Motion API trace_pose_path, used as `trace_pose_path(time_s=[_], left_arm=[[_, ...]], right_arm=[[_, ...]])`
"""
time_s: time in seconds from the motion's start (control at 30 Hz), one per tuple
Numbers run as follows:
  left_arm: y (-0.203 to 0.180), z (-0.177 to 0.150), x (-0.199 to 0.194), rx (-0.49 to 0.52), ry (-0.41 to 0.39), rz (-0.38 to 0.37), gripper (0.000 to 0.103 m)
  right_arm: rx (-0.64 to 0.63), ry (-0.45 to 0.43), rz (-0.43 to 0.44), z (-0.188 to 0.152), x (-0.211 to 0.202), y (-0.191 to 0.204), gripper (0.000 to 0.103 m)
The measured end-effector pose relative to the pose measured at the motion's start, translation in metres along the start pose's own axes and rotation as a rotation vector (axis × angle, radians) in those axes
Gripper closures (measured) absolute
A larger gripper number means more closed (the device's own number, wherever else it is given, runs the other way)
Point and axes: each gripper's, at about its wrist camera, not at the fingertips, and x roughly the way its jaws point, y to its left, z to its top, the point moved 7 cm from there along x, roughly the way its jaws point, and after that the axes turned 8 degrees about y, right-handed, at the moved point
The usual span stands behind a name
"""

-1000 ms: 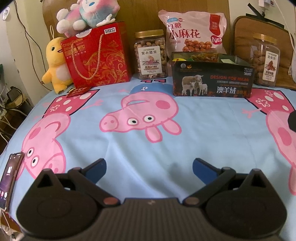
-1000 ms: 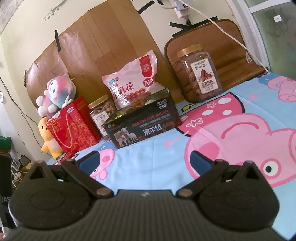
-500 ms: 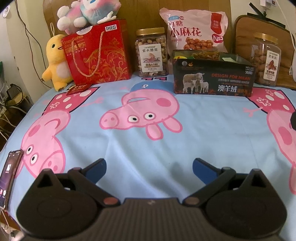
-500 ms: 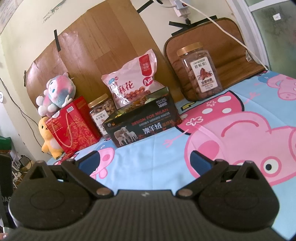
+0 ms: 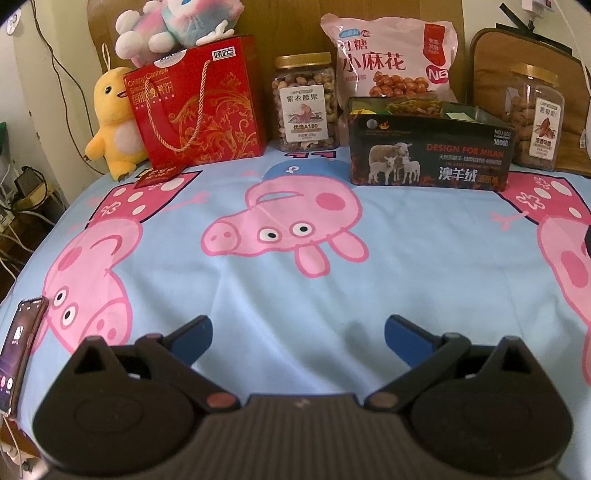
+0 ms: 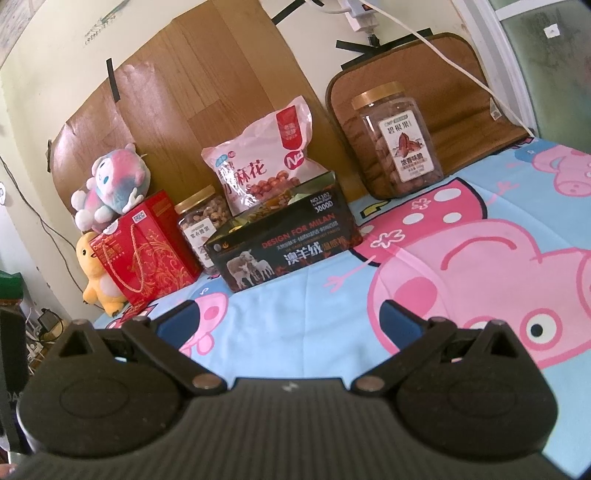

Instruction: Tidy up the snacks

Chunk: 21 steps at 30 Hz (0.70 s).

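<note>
Snacks line the far edge of a bed. A black open box [image 5: 430, 153] printed with sheep holds small packets. Behind it leans a pink snack bag [image 5: 391, 61]. A cashew jar [image 5: 304, 103] stands to its left, a pecan jar [image 5: 535, 118] to its right, and a red gift bag [image 5: 197, 103] further left. My left gripper [image 5: 298, 334] is open, low over the sheet, far from them. In the right wrist view the box [image 6: 288, 247], pink bag [image 6: 262, 162], pecan jar [image 6: 399, 144], cashew jar [image 6: 201, 225] and red bag [image 6: 144, 254] show; my right gripper [image 6: 288, 319] is open and holds nothing.
A blue sheet [image 5: 295, 280] with pink cartoon pigs covers the bed. A yellow plush duck [image 5: 110, 122] and a pink plush [image 5: 173, 26] sit by the red bag. A phone [image 5: 18, 345] lies at the left edge. A brown cushion [image 6: 424, 92] leans on the wall.
The left gripper has risen or tilted slightly, so the snacks sit a little higher in its view. The right view has barely shifted. Both grippers stay open.
</note>
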Motion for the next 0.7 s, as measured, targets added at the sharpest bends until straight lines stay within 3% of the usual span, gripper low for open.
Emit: trace_pose_path(time_s=[0.7], left_arm=[[-0.003, 0.006, -0.016, -0.002, -0.047, -0.041, 0.0]], right_arm=[[0.0, -0.022, -0.019, 0.005, -0.001, -0.004, 0.0]])
